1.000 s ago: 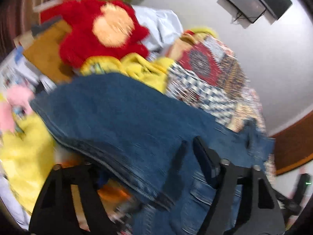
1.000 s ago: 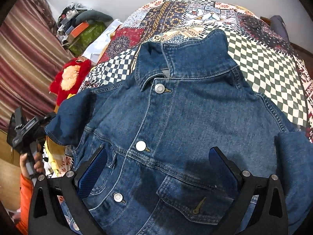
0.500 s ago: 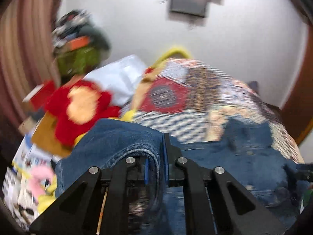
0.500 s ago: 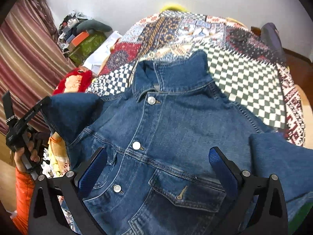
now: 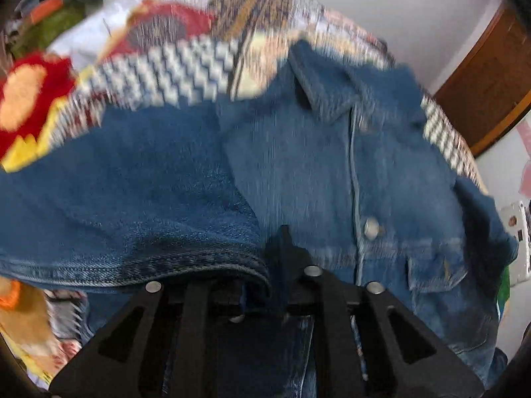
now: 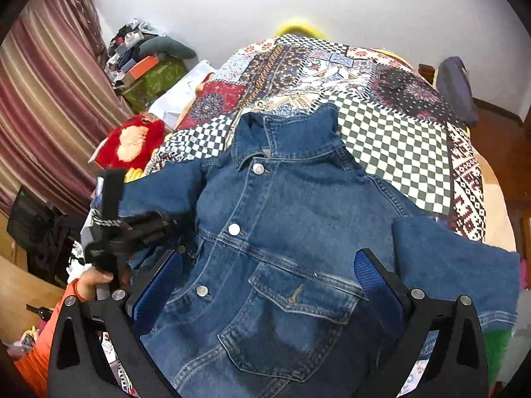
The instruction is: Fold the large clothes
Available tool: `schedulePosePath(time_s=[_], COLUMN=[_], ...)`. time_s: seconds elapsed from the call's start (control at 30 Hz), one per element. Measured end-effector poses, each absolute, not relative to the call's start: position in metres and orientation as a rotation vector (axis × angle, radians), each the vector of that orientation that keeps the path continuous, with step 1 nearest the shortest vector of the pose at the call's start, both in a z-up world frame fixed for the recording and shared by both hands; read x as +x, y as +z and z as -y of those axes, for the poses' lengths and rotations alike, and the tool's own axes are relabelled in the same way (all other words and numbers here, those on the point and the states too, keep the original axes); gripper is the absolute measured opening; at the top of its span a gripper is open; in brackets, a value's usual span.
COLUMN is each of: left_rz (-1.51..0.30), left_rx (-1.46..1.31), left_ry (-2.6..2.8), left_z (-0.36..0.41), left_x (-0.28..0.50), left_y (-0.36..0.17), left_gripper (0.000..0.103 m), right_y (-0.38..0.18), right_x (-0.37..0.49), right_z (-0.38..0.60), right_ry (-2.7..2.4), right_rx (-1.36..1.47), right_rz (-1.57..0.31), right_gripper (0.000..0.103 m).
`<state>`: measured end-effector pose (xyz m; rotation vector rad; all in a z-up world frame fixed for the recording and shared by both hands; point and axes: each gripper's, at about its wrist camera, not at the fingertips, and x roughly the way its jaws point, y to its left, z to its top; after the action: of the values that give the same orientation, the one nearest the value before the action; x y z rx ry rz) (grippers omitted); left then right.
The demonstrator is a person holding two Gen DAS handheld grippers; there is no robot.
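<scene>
A blue denim jacket (image 6: 298, 225) lies front up on a patchwork bed, collar toward the far wall, buttons closed. My left gripper (image 5: 268, 285) is shut on the cuff of its left sleeve (image 5: 139, 219) and holds the sleeve over the jacket's front (image 5: 332, 172). In the right wrist view the left gripper (image 6: 132, 232) shows at the left with the sleeve (image 6: 159, 192) in it. My right gripper (image 6: 268, 275) is open and empty above the lower front and chest pocket (image 6: 298, 301). The right sleeve (image 6: 454, 265) lies spread out to the right.
The patchwork bedspread (image 6: 381, 99) covers the bed. A red plush toy (image 6: 132, 142) and yellow cloth lie at the bed's left edge. Boxes and clutter (image 6: 146, 66) stand by a striped curtain (image 6: 43, 106). A dark bag (image 6: 454, 89) sits at the far right.
My left gripper closed on the sleeve cuff, lifted it and carried it right over the jacket's front. My right gripper pulled back a little and stayed open.
</scene>
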<state>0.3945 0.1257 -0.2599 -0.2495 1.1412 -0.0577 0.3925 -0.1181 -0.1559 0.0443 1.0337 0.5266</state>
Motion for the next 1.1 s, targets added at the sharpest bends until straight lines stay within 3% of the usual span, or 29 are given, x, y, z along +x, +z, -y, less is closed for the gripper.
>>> schedulePosePath(time_s=[0.07, 0.13, 0.27, 0.33, 0.67, 0.9, 1.1], left_rz=[-1.178, -1.161, -1.089, -1.044, -0.873, -0.838, -0.86], left_rx=[-0.296, -0.364, -0.42, -0.455, -0.637, -0.897, -0.893], left_ry=[-0.072, -0.088, -0.084, -0.08, 0.1, 0.116, 0.115], left_z=[-0.128, -0.139, -0.164, -0.181, -0.299, -0.361, -0.364], left_x=[0.389, 0.378, 0.354, 0.341, 0.291, 0.279, 0.287], left_y=[-0.267, -0.26, -0.231, -0.219, -0.185, -0.216, -0.227], left_gripper=[0.036, 0.039, 0.059, 0.063, 0.064, 0.064, 0.064], right_y=[-0.16, -0.164, -0.176, -0.18, -0.2, -0.212, -0.224], right_x=[0.394, 0.396, 0.404, 0.409, 0.437, 0.443, 0.446], right_z=[0.117, 0.114, 0.1, 0.091, 0.044, 0.027, 0.03], right_ry=[0.521, 0.519, 0.52, 0.523, 0.562, 0.573, 0.566], right_rx=[0.043, 0.039, 0.017, 0.009, 0.033, 0.02, 0.025], right_rz=[-1.05, -1.065, -1.095, -1.105, -1.158, -1.174, -1.201], right_gripper=[0.103, 0.103, 0.103, 0.103, 0.103, 0.103, 0.103])
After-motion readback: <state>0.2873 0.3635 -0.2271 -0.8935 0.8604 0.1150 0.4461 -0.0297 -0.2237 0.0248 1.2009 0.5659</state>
